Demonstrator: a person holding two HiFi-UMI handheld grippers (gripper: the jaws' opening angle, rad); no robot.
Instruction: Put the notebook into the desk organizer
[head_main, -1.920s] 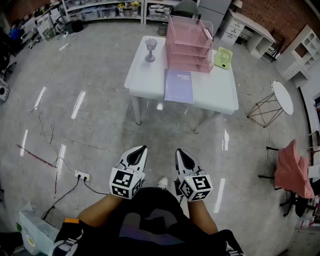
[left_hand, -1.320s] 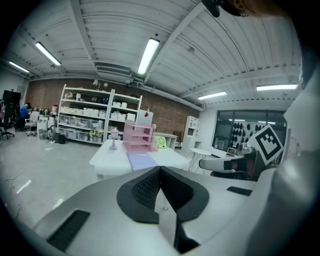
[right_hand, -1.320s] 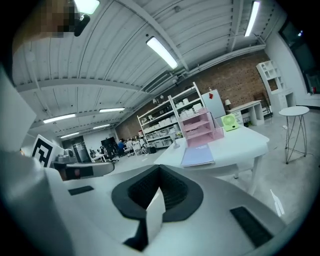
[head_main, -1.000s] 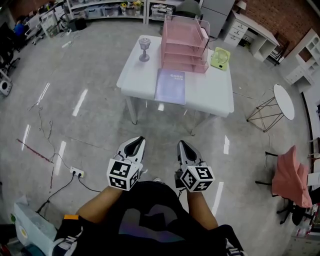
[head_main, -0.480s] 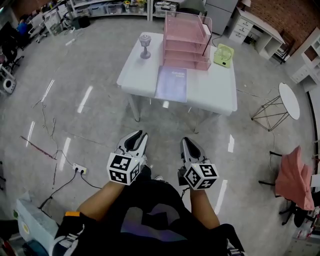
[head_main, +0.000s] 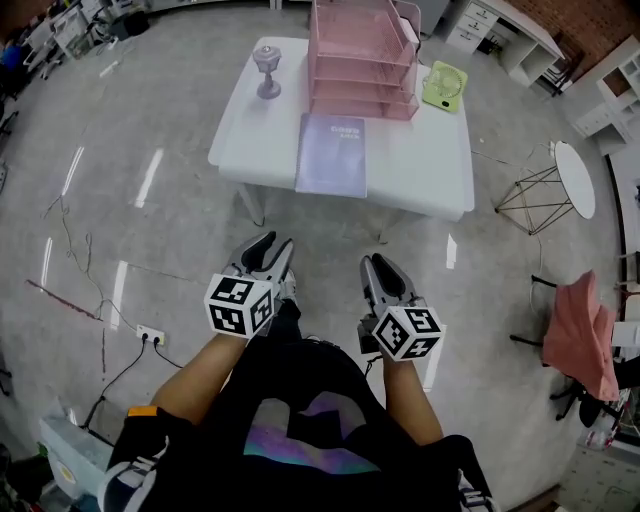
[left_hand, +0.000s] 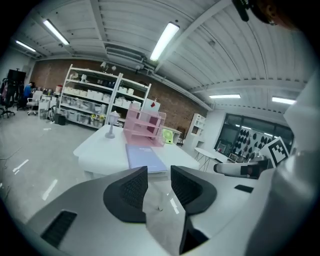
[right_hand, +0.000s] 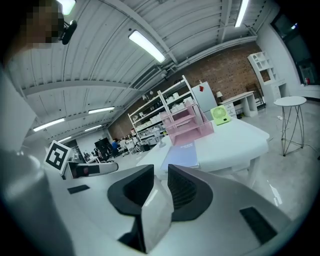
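A lilac notebook (head_main: 332, 154) lies flat near the front edge of a white table (head_main: 430, 180), just in front of a pink tiered desk organizer (head_main: 361, 60). The notebook (left_hand: 143, 156) and organizer (left_hand: 143, 123) also show ahead in the left gripper view, and the notebook (right_hand: 181, 153) and organizer (right_hand: 186, 126) in the right gripper view. My left gripper (head_main: 272, 252) and right gripper (head_main: 376, 267) are held low in front of the person, well short of the table. The jaws of both are opening, with nothing between them.
On the table stand a grey goblet-shaped object (head_main: 267, 70) at the left and a green desk fan (head_main: 443, 86) at the right. A round white side table (head_main: 572, 178) and a chair with pink cloth (head_main: 580, 340) stand to the right. Cables and a power strip (head_main: 150, 336) lie on the floor at left.
The person has stepped toward the table, which now sits nearer and higher in the head view. Both grippers have risen slightly, and the left one's jaws have parted.
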